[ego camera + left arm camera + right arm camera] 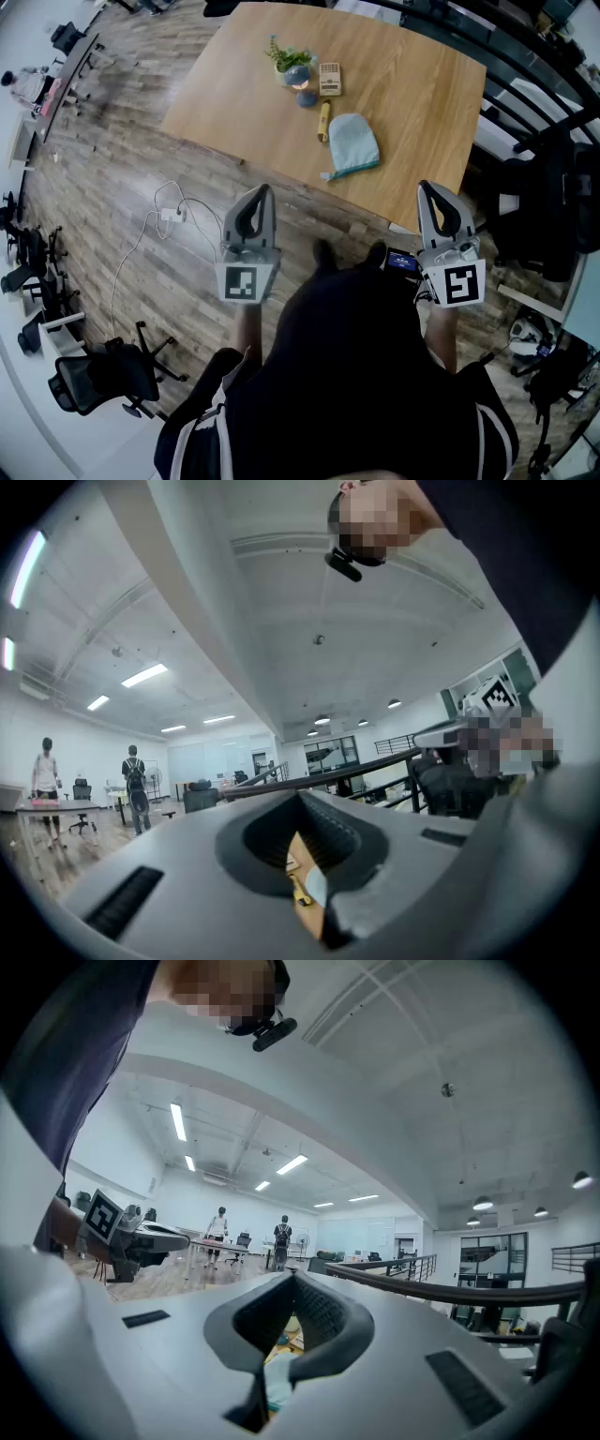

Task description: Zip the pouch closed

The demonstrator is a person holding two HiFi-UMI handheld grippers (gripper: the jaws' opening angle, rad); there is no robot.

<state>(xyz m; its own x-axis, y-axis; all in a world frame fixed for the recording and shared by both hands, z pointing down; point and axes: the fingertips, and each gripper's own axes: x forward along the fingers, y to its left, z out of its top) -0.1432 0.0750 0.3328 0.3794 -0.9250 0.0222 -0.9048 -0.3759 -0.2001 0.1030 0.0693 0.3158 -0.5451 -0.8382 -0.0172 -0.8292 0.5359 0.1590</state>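
- Head view: light-blue pouch (354, 142) lies flat on the desk (422, 89), near the front edge. It is at 1 o'clock from the left tongs (263, 190) and 11 o'clock from the right tongs (427, 187). Both tongs are short of the desk, well apart from the pouch, clenched on nothing.
- A yellow stick (323, 120) lies just beside the pouch at its 10 o'clock.
- Handling, my guess: soft fabric, light, so it will slide and bunch when pulled (nothing weighs it down). Pin the straight edge with one tongs and pinch the small dark tab (326, 175) at its 8 o'clock corner with the other. That tab is likely the zip pull, but it is too small to be sure.
- Left gripper view: jaws together, nothing between them. A sliver of desk and pouch (316, 885) shows through the slot at 6 o'clock.
- Right gripper view: jaws pressed together, empty. A bit of pouch (277, 1387) shows low through the slot, far off.
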